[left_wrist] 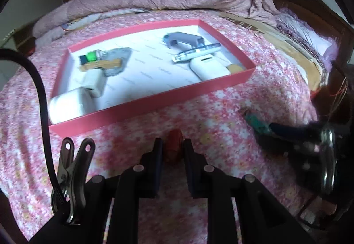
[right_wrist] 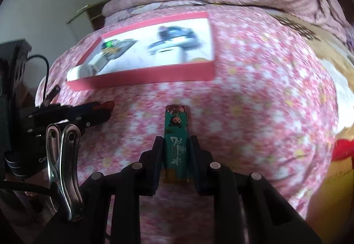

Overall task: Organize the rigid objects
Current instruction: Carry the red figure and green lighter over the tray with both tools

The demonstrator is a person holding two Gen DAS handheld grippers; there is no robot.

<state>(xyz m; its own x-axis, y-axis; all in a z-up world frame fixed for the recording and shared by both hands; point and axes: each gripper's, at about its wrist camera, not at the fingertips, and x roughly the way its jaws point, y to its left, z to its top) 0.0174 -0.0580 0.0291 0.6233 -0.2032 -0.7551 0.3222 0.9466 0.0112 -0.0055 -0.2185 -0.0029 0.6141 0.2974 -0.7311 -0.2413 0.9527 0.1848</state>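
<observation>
Fingers [right_wrist: 194, 151] pinch green stick [right_wrist: 176, 133] short of tray wall [right_wrist: 141, 77].

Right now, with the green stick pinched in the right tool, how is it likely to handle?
The green stick looks rigid: it juts straight past the right tool without sagging. Probably light, being slim. Its glossy printed face may be slippery, and held near one end it could pivot.

Left gripper [left_wrist: 172, 150] and right gripper [right_wrist: 176, 148] fingers each clamped on something.
</observation>
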